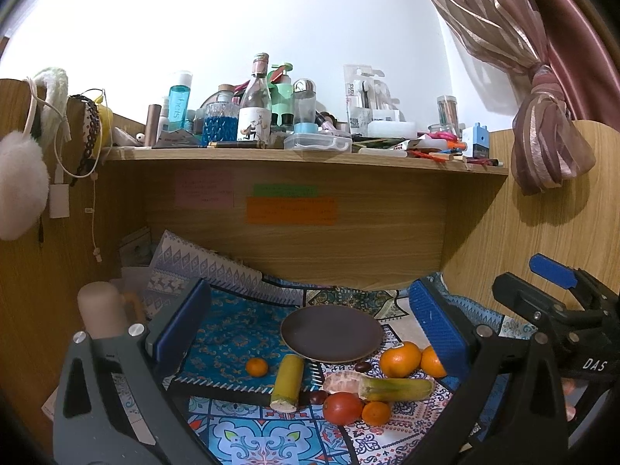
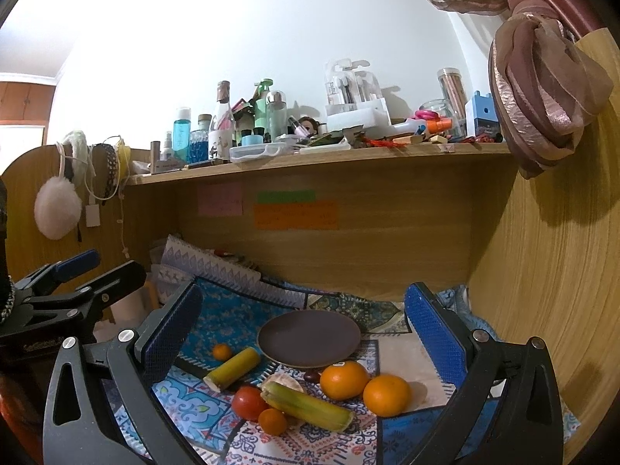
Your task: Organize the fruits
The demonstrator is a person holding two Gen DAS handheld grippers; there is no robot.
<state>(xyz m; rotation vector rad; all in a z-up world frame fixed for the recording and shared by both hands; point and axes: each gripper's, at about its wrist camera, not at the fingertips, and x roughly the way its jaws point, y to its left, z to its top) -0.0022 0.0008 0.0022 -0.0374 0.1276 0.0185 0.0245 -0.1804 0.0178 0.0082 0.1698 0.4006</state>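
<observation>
Both tools hover wide open and empty above the fruit.
The empty plate [image 2: 309,339] sits behind the oranges [image 2: 344,379], likely their destination; left tool [image 1: 310,333], right tool [image 2: 306,333].

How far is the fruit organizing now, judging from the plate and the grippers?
Nothing looks done: the round dark brown plate holds no fruit. Nothing is in hand: left gripper and right gripper are open. Left: the large orange, the red tomato and other fruits on the patterned cloth.
</observation>
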